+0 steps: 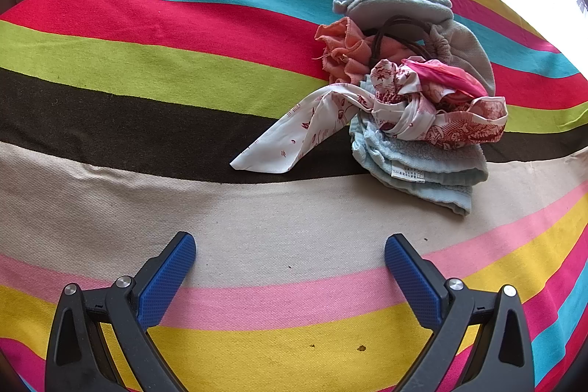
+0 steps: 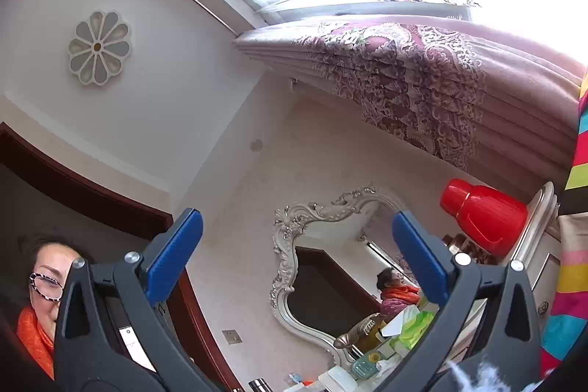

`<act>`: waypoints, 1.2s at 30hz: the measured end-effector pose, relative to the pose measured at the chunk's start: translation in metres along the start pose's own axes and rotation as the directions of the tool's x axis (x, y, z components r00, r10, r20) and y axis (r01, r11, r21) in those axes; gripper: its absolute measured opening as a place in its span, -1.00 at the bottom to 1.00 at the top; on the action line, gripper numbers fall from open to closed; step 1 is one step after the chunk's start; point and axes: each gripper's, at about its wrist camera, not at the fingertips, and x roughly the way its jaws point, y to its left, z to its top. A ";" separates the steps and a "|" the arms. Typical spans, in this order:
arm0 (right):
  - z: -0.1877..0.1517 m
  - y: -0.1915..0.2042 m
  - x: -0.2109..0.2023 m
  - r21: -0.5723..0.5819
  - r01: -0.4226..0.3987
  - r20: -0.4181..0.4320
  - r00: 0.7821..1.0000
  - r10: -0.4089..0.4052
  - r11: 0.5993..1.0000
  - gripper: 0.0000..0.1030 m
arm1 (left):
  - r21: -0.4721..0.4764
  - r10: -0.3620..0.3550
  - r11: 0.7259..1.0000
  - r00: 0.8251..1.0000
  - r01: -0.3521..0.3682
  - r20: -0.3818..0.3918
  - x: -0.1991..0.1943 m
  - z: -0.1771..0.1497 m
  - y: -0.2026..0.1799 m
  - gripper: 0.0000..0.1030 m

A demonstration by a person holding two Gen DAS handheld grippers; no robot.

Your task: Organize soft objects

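Note:
A heap of soft things lies on the striped cloth (image 1: 147, 68), right of centre in the left wrist view. It holds a folded light blue towel (image 1: 422, 168), a white scarf with red print (image 1: 323, 123), a pink rag (image 1: 341, 50), a grey-blue fleece piece (image 1: 389, 6), a grey pouch (image 1: 470, 54), a bright pink piece (image 1: 444, 76) and dark hair ties (image 1: 400, 32). My left gripper (image 1: 290, 254) hovers open in front of the heap, nothing between its blue pads (image 1: 169, 281). My right gripper (image 2: 297, 245) is open and empty, tilted up toward the room wall, away from the heap.
In the right wrist view I see a person (image 2: 40, 289) at lower left, an ornate mirror (image 2: 323, 267), a red flask (image 2: 485, 215) on a dresser (image 2: 540, 215), patterned curtains (image 2: 422, 76) and the striped cloth's edge (image 2: 577, 245) at far right. Bright window behind the bed.

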 end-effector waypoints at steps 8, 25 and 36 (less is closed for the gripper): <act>-0.009 0.005 0.013 -0.074 0.026 -0.031 0.999 -0.029 0.997 1.00 | 0.000 0.000 1.000 1.000 0.000 0.000 0.000 0.000 0.000 1.00; -0.015 0.006 -0.001 -0.145 0.057 0.074 0.996 -0.046 0.988 1.00 | 0.000 0.000 1.000 1.000 0.000 0.000 0.000 0.000 0.000 1.00; -0.022 0.001 0.007 -0.207 0.201 0.026 0.979 -0.200 0.957 -0.51 | 0.000 0.000 1.000 1.000 0.000 0.000 0.000 0.000 0.000 1.00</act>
